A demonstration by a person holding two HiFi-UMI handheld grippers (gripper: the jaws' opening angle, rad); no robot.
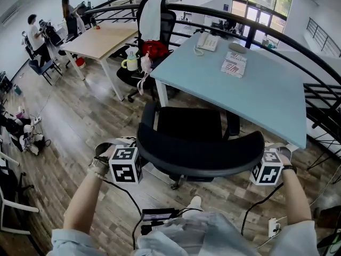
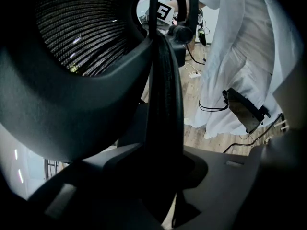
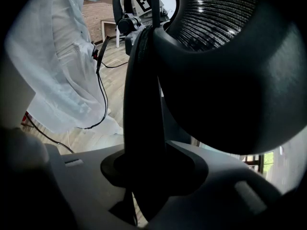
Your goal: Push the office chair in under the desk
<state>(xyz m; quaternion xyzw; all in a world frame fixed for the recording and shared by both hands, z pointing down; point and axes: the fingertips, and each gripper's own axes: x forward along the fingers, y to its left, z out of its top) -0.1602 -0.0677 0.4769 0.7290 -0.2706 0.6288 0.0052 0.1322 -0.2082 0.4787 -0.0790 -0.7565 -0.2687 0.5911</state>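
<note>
Between jaws up close, chair (image 2: 163, 104) edge

Bare floor (image 1: 80, 127) flanks the office chair (image 1: 200, 152); the desk (image 1: 266, 92) and its white leg (image 1: 161, 93) block ahead.

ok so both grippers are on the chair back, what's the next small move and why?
Probably push both forward evenly. The left gripper and right gripper clamp opposite ends of the backrest, and most of the seat lies outside the near edge of the desk, so the office chair is not yet in.

Jaws gripping chair backrest (image 2: 72, 95), white clothing (image 2: 240, 56)
</note>
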